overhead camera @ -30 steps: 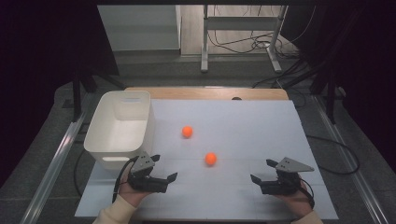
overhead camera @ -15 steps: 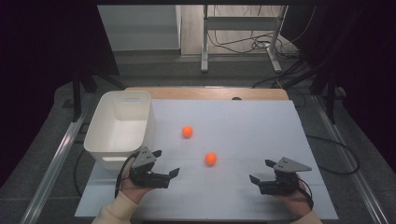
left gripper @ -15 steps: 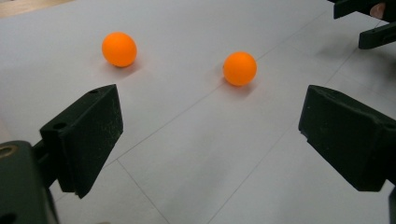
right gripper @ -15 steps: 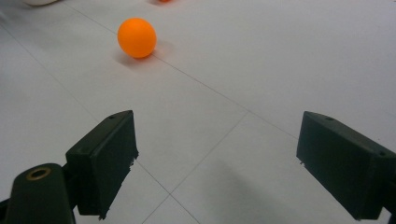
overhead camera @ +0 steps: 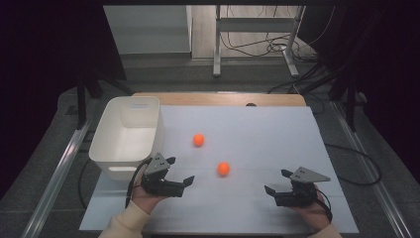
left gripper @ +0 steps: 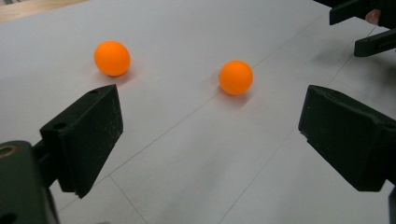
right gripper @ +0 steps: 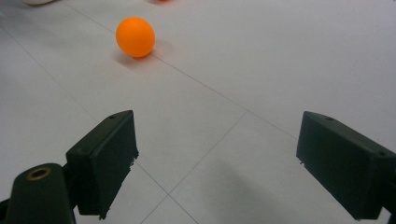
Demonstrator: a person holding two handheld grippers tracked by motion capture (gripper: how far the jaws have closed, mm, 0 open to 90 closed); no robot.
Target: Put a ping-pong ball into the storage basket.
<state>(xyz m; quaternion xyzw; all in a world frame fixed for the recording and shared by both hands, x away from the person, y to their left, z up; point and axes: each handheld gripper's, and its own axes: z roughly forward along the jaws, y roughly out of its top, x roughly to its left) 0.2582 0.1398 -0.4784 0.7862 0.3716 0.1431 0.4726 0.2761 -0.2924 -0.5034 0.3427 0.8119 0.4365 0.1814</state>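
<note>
Two orange balls lie on the white table sheet (overhead camera: 257, 134): the far ball (overhead camera: 198, 140) and the near ball (overhead camera: 223, 169). My left gripper (overhead camera: 181, 169) stands open just left of the near ball, apart from it, jaws pointing right. In the left gripper view the near ball (left gripper: 236, 77) and far ball (left gripper: 112, 58) sit beyond my open left gripper (left gripper: 210, 133). My right gripper (overhead camera: 276, 181) is open at the front right, facing left. The right gripper view shows the near ball (right gripper: 135, 37) well ahead of my right gripper (right gripper: 215, 158), which holds nothing.
A white plastic bin (overhead camera: 126, 136) stands at the table's left edge, just behind my left hand. A wooden strip (overhead camera: 218, 99) borders the far edge. The other gripper (left gripper: 369, 28) appears at the top right of the left gripper view.
My left gripper has edged forward and to the right, closer to the near ball. The right gripper and both balls have stayed put.
</note>
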